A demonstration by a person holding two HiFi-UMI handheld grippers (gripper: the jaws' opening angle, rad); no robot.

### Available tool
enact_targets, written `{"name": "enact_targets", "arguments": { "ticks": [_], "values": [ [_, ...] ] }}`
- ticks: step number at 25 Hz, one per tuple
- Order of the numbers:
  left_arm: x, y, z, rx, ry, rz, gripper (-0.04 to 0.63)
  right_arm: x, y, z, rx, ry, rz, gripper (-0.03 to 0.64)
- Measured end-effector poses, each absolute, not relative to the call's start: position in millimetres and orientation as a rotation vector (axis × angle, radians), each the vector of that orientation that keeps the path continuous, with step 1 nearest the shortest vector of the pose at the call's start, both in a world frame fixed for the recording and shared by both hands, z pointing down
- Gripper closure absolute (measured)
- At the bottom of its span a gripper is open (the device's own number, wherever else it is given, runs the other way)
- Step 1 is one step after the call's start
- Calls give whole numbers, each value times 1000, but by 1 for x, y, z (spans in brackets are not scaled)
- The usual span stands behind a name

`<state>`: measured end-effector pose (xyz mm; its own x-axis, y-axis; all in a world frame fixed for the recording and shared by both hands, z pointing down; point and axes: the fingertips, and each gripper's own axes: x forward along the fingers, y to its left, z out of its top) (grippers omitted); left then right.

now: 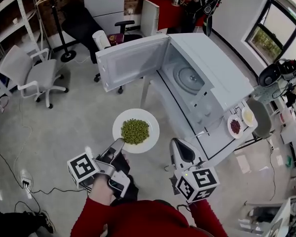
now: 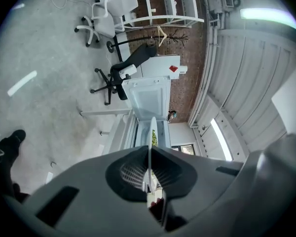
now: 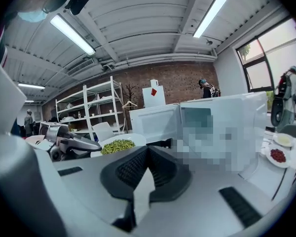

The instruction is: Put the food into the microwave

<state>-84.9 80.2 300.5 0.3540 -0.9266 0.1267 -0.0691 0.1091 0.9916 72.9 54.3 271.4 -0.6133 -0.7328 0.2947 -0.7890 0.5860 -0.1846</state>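
Note:
A white plate (image 1: 150, 120) carries a heap of green peas (image 1: 135, 131). My left gripper (image 1: 119, 144) is shut on its near rim and holds it level in the air, in front of the white microwave (image 1: 222, 78). The microwave door (image 1: 133, 60) stands swung wide to the left, showing the glass turntable (image 1: 190, 78). In the left gripper view the plate (image 2: 151, 147) is edge-on between the pads. My right gripper (image 1: 175, 143) hovers to the right of the plate, shut and empty. The right gripper view shows the peas (image 3: 117, 146) beside the left gripper (image 3: 96, 148).
Two small dishes sit on the table right of the microwave, one with red beans (image 1: 235, 126), one pale yellow (image 1: 248, 116). A white chair (image 1: 37, 75) and a black office chair (image 1: 84, 23) stand behind. A power strip (image 1: 25, 180) and cables lie on the floor.

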Motion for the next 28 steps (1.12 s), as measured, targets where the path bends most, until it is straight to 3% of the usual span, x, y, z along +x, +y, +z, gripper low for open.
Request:
{"name": "enact_targets", "arguments": {
  "ticks": [5,28],
  "values": [
    [-99,43,316,1324,-985,-758,575,64,20,278,1388,-2550,437,602],
    [-18,-84,347,1389,-901,-680,575,112,-78,329,1535,-2366,521,603]
  ]
}}
